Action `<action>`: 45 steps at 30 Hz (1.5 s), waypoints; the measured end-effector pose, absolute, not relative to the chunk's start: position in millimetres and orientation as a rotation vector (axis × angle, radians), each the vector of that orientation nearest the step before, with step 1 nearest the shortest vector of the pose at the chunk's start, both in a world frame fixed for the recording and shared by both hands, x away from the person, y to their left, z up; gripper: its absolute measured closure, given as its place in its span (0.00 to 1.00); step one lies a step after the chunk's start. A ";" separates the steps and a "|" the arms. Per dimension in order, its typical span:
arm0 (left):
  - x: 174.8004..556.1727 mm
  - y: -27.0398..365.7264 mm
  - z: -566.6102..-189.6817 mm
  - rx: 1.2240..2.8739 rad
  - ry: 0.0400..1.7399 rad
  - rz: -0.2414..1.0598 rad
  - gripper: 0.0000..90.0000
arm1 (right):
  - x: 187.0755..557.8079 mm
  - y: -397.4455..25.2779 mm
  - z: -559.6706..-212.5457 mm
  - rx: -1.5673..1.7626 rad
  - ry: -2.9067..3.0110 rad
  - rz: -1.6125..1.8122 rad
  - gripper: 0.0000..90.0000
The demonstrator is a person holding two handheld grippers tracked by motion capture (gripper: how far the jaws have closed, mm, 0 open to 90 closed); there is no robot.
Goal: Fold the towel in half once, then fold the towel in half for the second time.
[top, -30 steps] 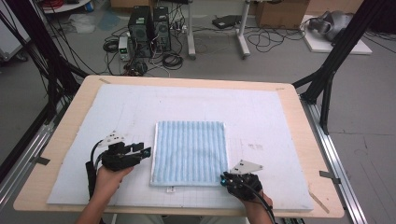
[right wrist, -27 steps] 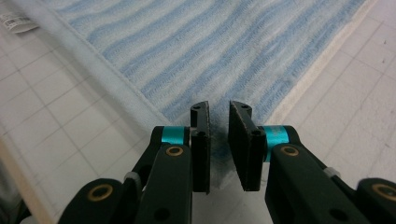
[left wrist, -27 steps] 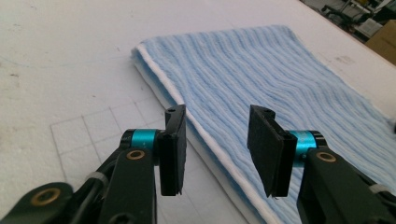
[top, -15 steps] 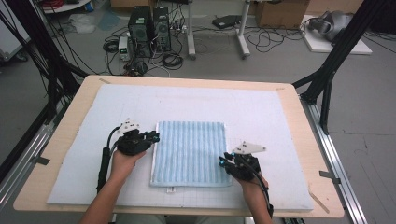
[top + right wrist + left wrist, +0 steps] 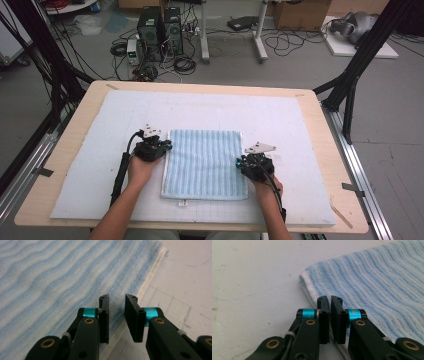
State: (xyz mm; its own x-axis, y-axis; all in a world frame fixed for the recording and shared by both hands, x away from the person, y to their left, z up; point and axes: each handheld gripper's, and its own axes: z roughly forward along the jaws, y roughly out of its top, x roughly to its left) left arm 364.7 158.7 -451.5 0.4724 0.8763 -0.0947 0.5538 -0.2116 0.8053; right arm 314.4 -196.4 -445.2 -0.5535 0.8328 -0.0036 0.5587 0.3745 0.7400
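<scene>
Where the fixed camera looks down from above, a folded blue-and-white striped towel [image 5: 205, 163] lies flat near the middle of the pale mat [image 5: 300, 125] that covers the wooden table [image 5: 75, 115]. The left gripper [image 5: 167, 145] sits at the towel's left edge, toward its far corner, with the left hand [image 5: 140, 167] behind it. The right gripper [image 5: 241, 163] sits at the towel's right edge, about midway along that side, held by the right hand [image 5: 265, 186]. A small white tag [image 5: 183, 203] pokes out from the towel's near edge.

In the left gripper view, the left gripper [image 5: 329, 305] has its jaws nearly together, with only a thin slit between the pads. They stand just over the towel's [image 5: 374, 282] white-hemmed edge, near a corner; whether any cloth is pinched between them cannot be told. Bare mat [image 5: 254, 277] lies to the left.

In the right gripper view, the right gripper [image 5: 117, 305] has its jaws parted by a clear gap and holds nothing. They straddle the towel's [image 5: 62, 277] hemmed edge, the left jaw over the stripes and the right jaw over the mat [image 5: 187, 282].
</scene>
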 end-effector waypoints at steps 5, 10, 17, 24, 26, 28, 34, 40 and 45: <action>362.3 169.5 -447.3 1.874 1.260 0.460 0.76 | 310.8 -213.4 -435.1 1.236 2.171 1.124 0.63; 352.7 181.6 -431.8 1.790 1.160 0.458 0.57 | 315.3 -233.1 -423.4 1.263 2.096 1.128 0.44; 338.4 193.5 -414.9 1.657 1.010 0.359 0.36 | 316.6 -258.8 -411.0 1.245 2.065 1.189 0.15; 329.0 203.9 -412.1 1.636 0.948 0.368 0.19 | 310.2 -272.4 -403.0 1.179 2.036 1.219 0.12; 328.1 205.7 -411.7 1.636 0.946 0.371 0.20 | 307.3 -273.3 -400.6 1.161 2.031 1.250 0.12; 326.9 205.7 -410.7 1.635 0.941 0.375 0.20 | 305.4 -272.7 -399.1 1.146 2.037 1.255 0.12; 322.3 208.2 -408.4 1.645 0.918 0.399 0.21 | 301.6 -270.8 -393.5 1.122 2.033 1.231 0.12; 321.9 211.0 -407.0 1.612 0.938 0.385 0.20 | 301.7 -270.6 -389.4 1.128 2.029 1.249 0.12; 322.6 211.0 -406.5 1.601 0.940 0.383 0.20 | 302.2 -270.5 -390.5 1.148 2.012 1.255 0.12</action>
